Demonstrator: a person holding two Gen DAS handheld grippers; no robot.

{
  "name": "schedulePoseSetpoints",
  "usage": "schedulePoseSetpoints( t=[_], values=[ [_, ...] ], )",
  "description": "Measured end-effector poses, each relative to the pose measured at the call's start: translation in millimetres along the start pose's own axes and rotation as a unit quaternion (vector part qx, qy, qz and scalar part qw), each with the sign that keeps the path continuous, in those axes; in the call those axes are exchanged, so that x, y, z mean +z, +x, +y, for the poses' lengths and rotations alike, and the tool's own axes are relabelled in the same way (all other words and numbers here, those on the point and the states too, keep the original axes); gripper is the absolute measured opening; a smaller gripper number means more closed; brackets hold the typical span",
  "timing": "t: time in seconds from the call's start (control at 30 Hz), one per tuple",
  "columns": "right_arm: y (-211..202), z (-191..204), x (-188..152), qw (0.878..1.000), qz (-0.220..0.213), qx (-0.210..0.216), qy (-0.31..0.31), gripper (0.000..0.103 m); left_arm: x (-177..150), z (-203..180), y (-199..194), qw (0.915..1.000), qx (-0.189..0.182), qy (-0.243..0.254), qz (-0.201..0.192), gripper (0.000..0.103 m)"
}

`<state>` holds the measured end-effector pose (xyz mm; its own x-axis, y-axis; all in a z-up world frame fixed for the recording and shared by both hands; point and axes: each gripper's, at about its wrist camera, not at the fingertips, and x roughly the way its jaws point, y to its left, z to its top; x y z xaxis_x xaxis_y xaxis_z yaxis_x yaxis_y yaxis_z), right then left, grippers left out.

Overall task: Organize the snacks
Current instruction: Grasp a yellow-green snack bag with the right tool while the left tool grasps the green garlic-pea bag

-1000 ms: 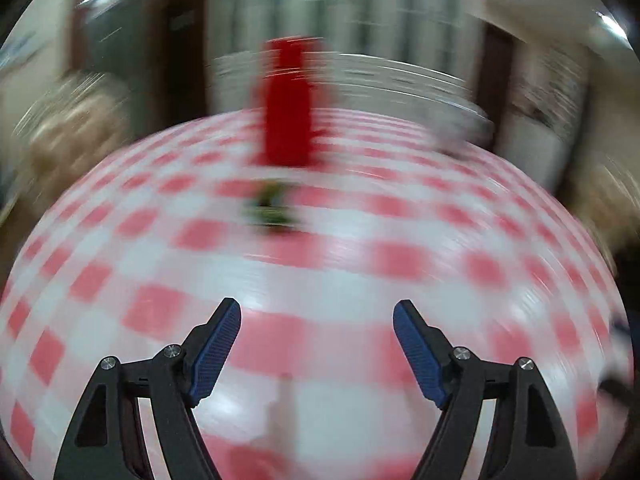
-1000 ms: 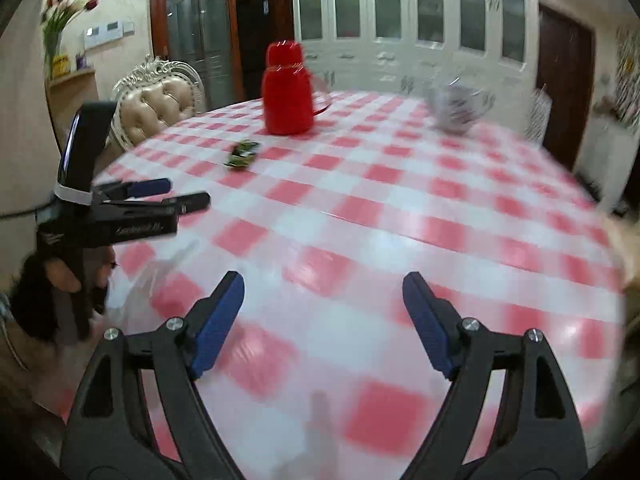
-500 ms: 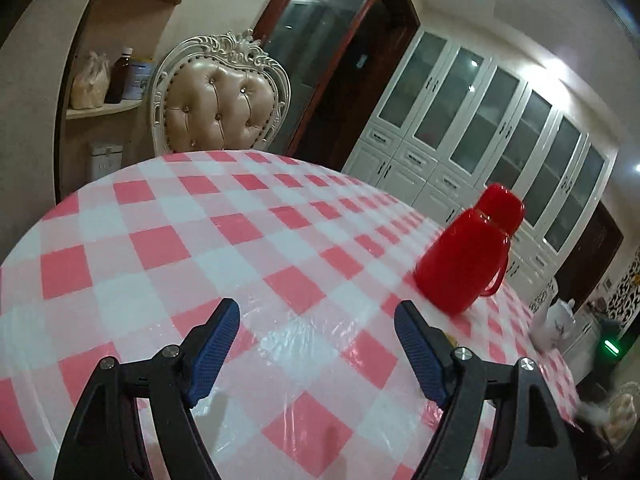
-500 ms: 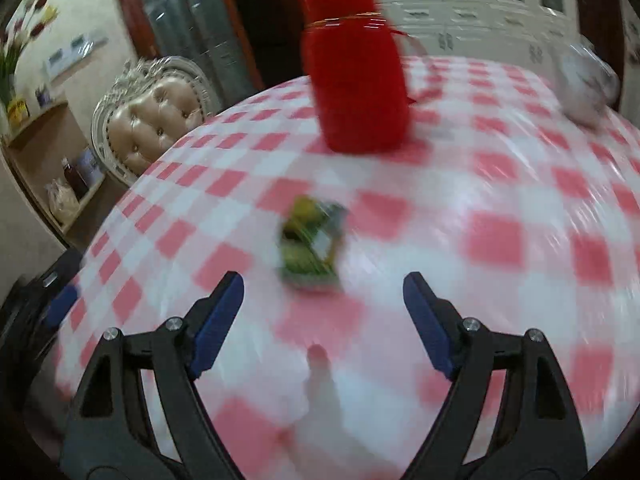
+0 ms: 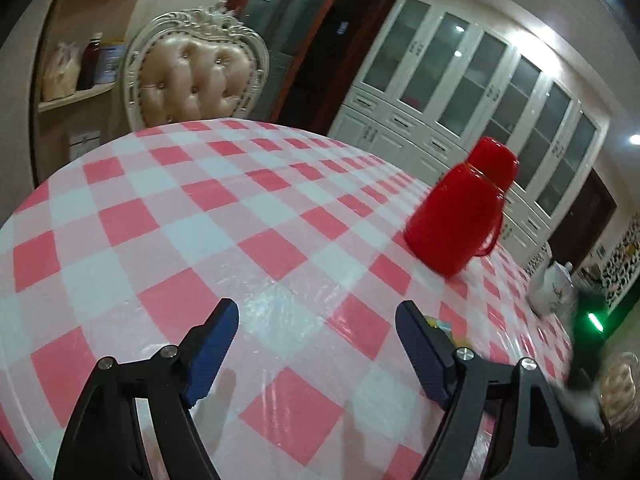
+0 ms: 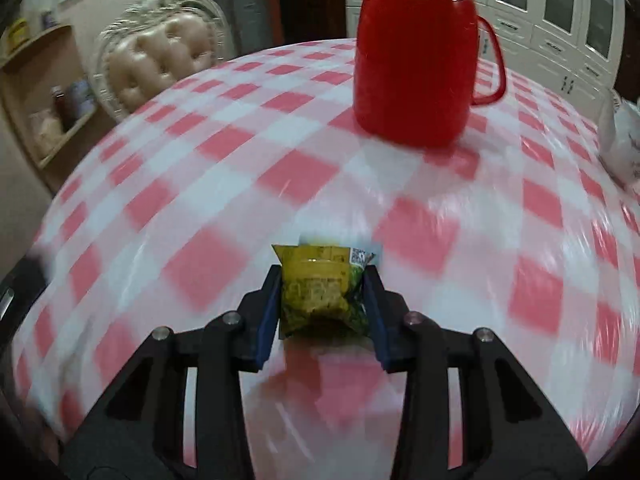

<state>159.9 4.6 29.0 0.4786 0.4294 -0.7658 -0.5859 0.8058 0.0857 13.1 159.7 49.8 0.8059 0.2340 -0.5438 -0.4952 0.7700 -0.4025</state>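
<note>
A small yellow-green snack packet (image 6: 320,288) lies on the red-and-white checked tablecloth (image 6: 200,160), close in front of the right wrist camera. My right gripper (image 6: 323,280) has its jaws closing on it, and both blue pads press against the packet's sides. In the left wrist view my left gripper (image 5: 316,312) stands open low over the cloth with nothing between its fingers. A sliver of yellow wrapper (image 5: 438,323) peeks out just behind its right finger.
A tall red thermos jug (image 6: 416,60) with a handle stands beyond the packet, seen also as the jug (image 5: 460,216) in the left wrist view. A white teapot (image 5: 554,288) sits farther right. A padded chair (image 5: 192,76) stands at the table's far edge.
My right gripper travelled across the table to the snack packet and closed its jaws onto it. My left gripper rolled and swung toward the chair side, staying open.
</note>
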Motion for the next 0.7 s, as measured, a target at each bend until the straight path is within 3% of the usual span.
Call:
schedulePoseSetpoints(
  t=[0.07,0.13,0.23,0.3,0.37,0.5,0.57,0.7],
  values=[
    [-24.3,-5.1,-24.1,0.999,0.004,0.035,0.010,0.043,-3.2,-6.2,2.4,0.9996,-0.018,0.015,0.013,0.082],
    [-63.8,-12.2,-51.3,0.997,-0.033,0.065,0.010,0.043,-8.0,-14.9,6.9,0.9977,-0.050,0.029,0.037,0.082],
    [-109.9,-27.2,-83.2,0.997,-0.072,0.025,0.017,0.043,-20.9,-38.7,21.2,0.9894,-0.091,0.065,0.093,0.085],
    [-135.5,-42.3,-108.4,0.996,-0.087,0.009,0.034,0.044,-30.8,-59.5,34.5,0.9841,-0.095,0.088,0.121,0.085],
    [-148.9,-58.0,-129.2,0.994,-0.092,0.006,0.062,0.044,-39.8,-78.5,45.1,0.9812,-0.086,0.108,0.135,0.085],
    [-150.7,-80.6,-150.5,0.989,-0.098,0.017,0.113,0.044,-57.0,-127.3,74.6,0.9724,-0.030,0.178,0.148,0.085],
    [-148.4,-83.5,-152.7,0.988,-0.094,0.021,0.119,0.044,-56.5,-140.6,86.1,0.9750,-0.004,0.175,0.137,0.085],
    [-147.9,-80.2,-152.9,0.989,-0.094,0.019,0.111,0.045,-52.3,-149.2,108.6,0.9746,0.015,0.161,0.155,0.085]
  ],
)
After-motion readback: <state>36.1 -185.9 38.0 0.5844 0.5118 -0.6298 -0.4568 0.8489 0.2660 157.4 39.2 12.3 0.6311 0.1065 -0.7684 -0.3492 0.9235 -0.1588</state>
